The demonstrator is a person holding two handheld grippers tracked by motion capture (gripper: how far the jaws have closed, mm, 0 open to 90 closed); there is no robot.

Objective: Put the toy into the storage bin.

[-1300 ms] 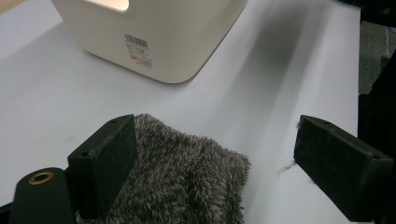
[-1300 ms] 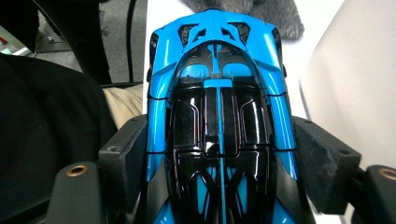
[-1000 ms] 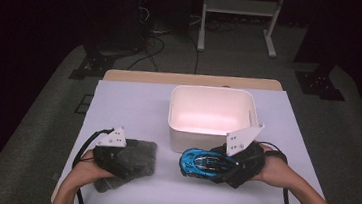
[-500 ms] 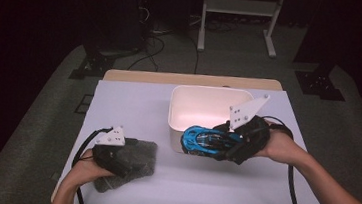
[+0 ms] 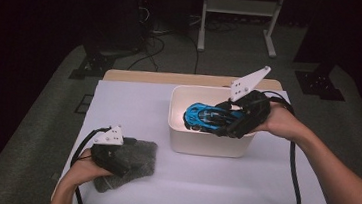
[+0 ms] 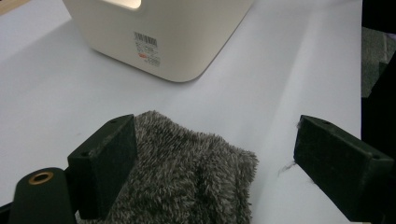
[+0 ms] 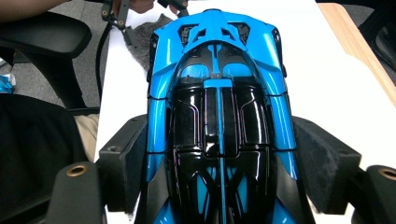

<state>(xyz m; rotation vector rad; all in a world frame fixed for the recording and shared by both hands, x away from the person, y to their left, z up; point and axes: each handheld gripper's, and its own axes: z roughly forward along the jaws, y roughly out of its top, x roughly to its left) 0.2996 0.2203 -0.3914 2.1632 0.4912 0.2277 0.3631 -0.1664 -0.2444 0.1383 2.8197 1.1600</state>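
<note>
Right claw [image 5: 227, 120] grips blue car [image 7: 218, 116]; barcode label [image 6: 147, 48] on bin [image 6: 163, 32].

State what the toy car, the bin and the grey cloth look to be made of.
Toy car: glossy painted plastic or metal, sharp reflections.
Bin: smooth matte cream plastic, rounded moulded corners.
Grey cloth: plush fabric, fuzzy pile.

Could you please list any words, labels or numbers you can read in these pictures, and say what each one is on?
No text can be read.
Small white sticker on the side wall of the cream plastic bin: a barcode above a red mark and fine print, all too blurred to read.
Blue and black toy car: no lettering visible.
</note>
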